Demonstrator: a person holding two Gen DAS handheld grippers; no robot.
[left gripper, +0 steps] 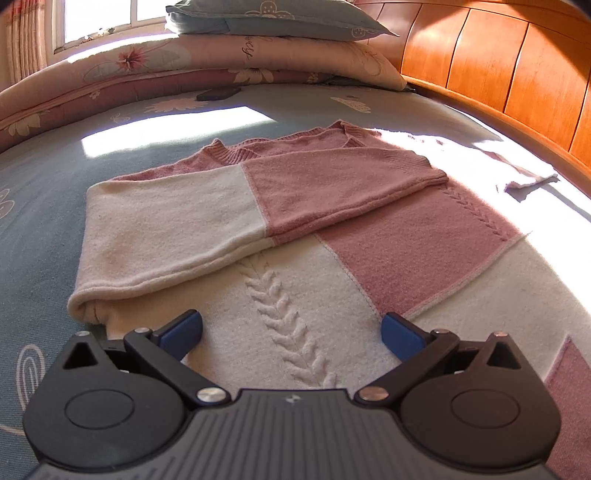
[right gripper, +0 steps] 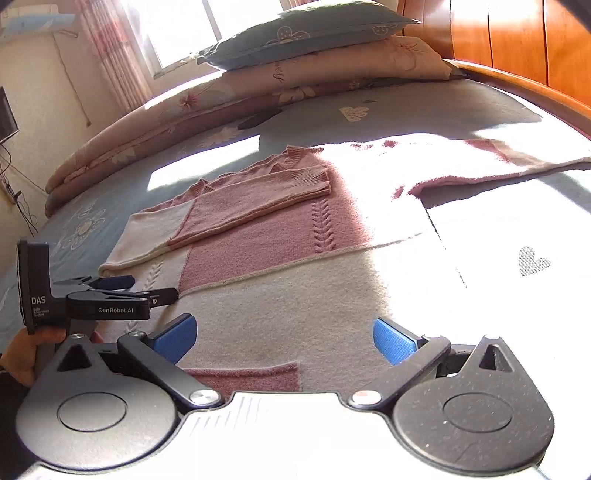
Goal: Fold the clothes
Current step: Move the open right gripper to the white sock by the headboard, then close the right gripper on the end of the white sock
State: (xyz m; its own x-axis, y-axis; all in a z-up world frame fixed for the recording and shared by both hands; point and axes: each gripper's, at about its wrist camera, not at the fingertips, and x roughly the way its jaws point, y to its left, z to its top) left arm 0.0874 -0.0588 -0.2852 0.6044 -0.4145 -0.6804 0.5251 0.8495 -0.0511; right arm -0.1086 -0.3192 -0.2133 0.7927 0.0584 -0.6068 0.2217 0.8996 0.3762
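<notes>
A pink and cream knit sweater (left gripper: 388, 236) lies flat on the bed, its left sleeve (left gripper: 207, 214) folded across the chest. The other sleeve (right gripper: 480, 162) stretches out to the right in bright sun. My left gripper (left gripper: 291, 334) hovers open just above the cream lower part of the sweater, nothing between its blue pads. My right gripper (right gripper: 284, 339) is open too, over the sweater's hem (right gripper: 258, 376). In the right wrist view the left gripper (right gripper: 122, 286) appears at the left edge, held by a hand (right gripper: 22, 350).
The sweater rests on a blue-grey flowered bedsheet (left gripper: 44, 192). A folded floral quilt (left gripper: 122, 74) and a pillow (left gripper: 273, 18) lie at the far side. A wooden headboard (left gripper: 498, 62) runs along the right. A dark flat object (left gripper: 218, 93) sits near the quilt.
</notes>
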